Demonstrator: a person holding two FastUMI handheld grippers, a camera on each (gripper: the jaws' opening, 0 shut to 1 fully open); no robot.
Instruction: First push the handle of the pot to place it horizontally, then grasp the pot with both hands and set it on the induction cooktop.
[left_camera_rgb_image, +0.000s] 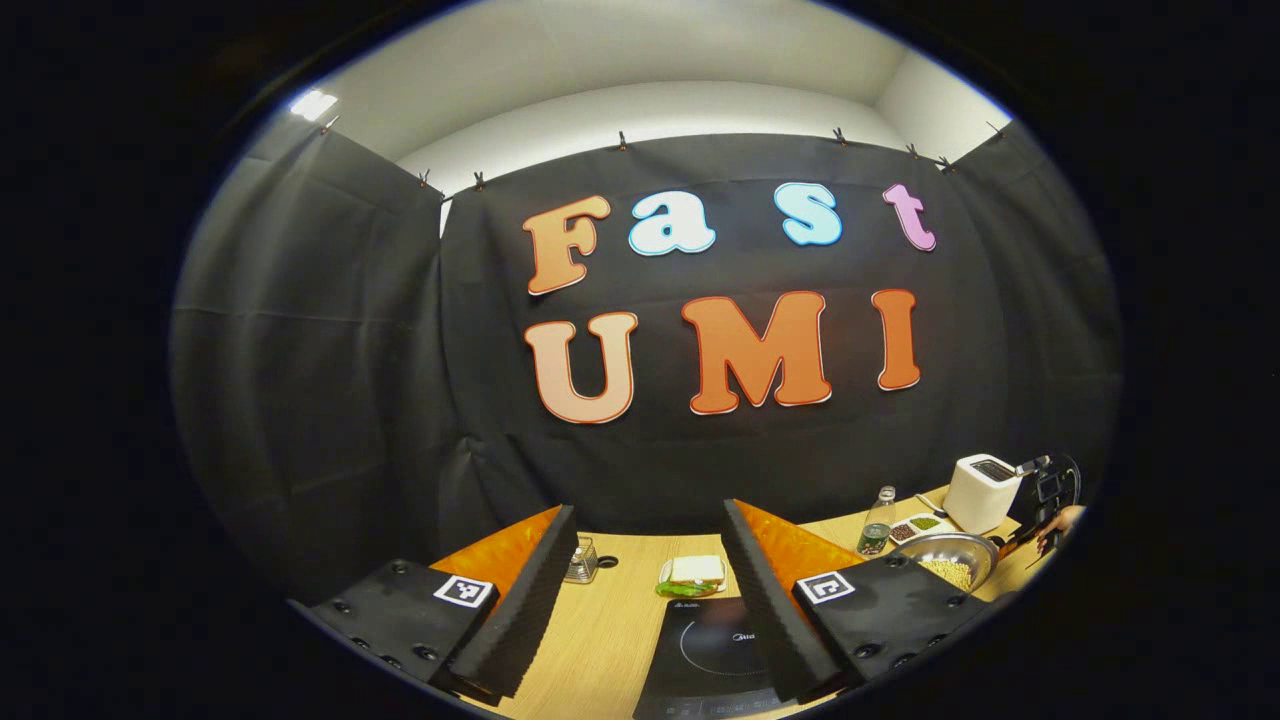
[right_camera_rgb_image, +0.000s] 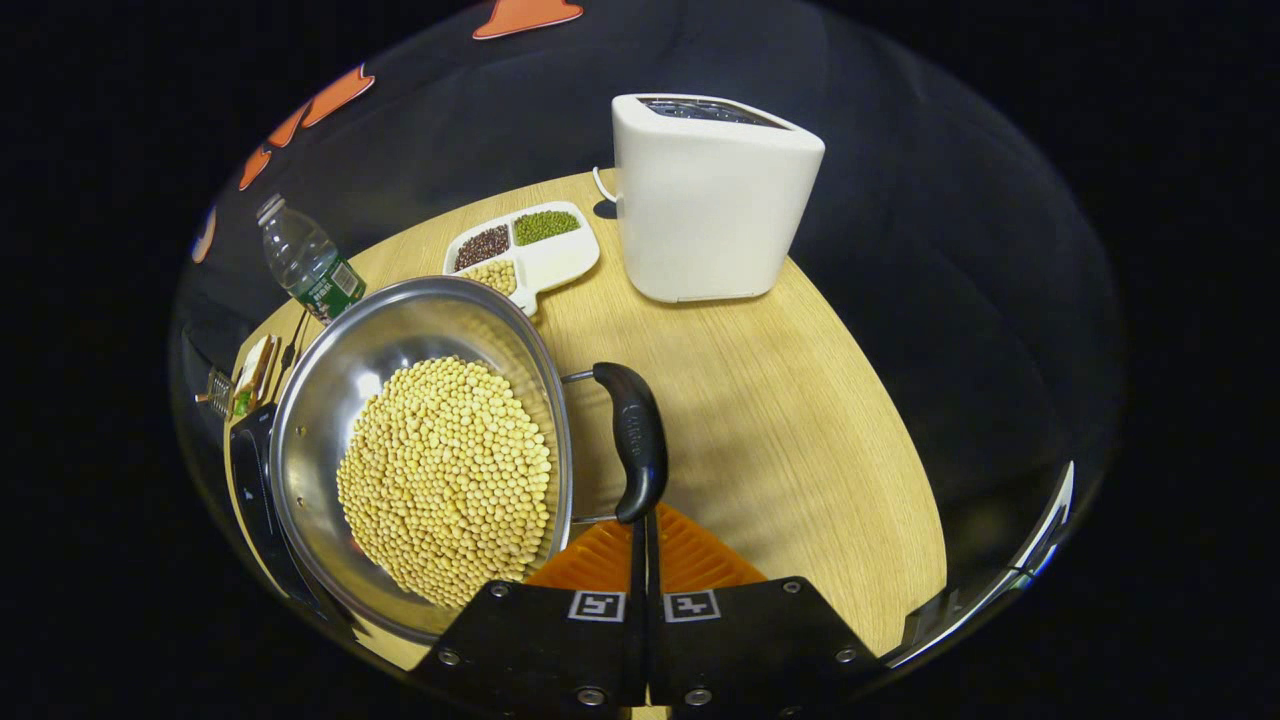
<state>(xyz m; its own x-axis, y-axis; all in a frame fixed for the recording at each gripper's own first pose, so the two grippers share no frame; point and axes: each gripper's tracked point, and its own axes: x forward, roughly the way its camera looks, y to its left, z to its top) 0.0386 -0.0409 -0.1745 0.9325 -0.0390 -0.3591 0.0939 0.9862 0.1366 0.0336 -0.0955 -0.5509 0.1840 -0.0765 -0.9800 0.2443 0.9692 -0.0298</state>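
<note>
In the left gripper view, the left gripper (left_camera_rgb_image: 640, 610) is up above the bench (left_camera_rgb_image: 600, 640) with its two fingers wide apart and nothing between them. Under it lies the flat black cooktop (left_camera_rgb_image: 715, 650). Behind that sits a sandwich on a plate (left_camera_rgb_image: 693, 575). Far to the right are a small bottle (left_camera_rgb_image: 877, 525), the shiny pot (left_camera_rgb_image: 955, 560) and a white toaster (left_camera_rgb_image: 982, 492).

In the right gripper view, the pot (right_camera_rgb_image: 400, 340) sits on the bench at the left, full of yellow beans (right_camera_rgb_image: 445, 480). Its black handle (right_camera_rgb_image: 635, 440) is on the pot's right side. The right gripper (right_camera_rgb_image: 640, 560) has its fingers pressed close together, with the tips just at the handle's near end. Behind are a tray of beans (right_camera_rgb_image: 555, 262) and the toaster (right_camera_rgb_image: 710, 200).
</note>
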